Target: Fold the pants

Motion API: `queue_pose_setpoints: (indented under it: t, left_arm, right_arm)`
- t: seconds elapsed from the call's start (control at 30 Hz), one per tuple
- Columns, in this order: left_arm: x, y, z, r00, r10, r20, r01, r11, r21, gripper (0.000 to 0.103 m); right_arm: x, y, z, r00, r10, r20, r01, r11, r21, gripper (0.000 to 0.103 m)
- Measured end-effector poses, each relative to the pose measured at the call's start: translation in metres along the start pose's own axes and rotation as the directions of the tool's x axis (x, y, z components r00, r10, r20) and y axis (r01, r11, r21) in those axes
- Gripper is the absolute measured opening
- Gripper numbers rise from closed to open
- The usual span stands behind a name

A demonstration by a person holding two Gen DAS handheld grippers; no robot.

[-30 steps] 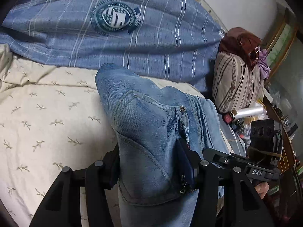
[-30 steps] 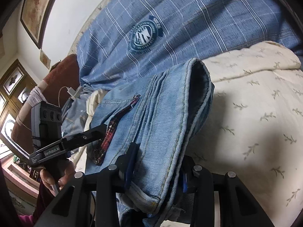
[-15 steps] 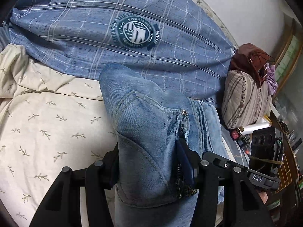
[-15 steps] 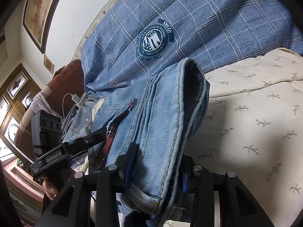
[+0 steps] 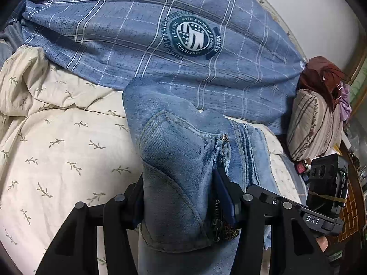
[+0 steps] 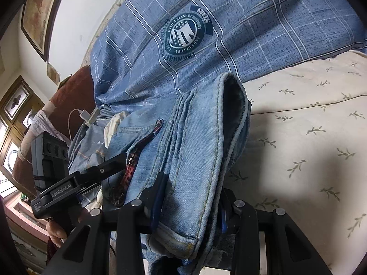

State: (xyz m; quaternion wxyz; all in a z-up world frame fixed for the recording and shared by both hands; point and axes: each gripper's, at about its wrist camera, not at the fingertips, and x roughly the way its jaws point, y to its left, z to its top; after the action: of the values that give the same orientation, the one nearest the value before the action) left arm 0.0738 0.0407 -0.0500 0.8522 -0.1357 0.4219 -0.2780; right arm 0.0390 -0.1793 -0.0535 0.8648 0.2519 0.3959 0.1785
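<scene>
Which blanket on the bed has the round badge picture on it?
The blue checked blanket, bunched at the back behind the jeans. The cream one in front shows only little leaf sprigs, no badge.

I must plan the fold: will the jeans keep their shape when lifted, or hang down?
The jeans probably flop: they bend over both grippers. The thick denim, bunched in layers, likely feels rather heavy. Slipping seems unlikely.

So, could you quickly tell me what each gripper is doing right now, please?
Left gripper: closed on the jeans.
Right gripper: closed on the jeans too.
</scene>
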Motion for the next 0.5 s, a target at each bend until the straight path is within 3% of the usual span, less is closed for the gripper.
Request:
queue_pose_setpoints:
  t: [0.5]
  left_arm:
    - [0.014, 0.007, 0.003, 0.999, 0.027, -0.028, -0.027, 1.000, 0.001, 0.056]
  right_arm:
    - [0.015, -0.007, 0.007, 1.000, -0.022, -0.020, 0.022, 1.000, 0.009, 0.040]
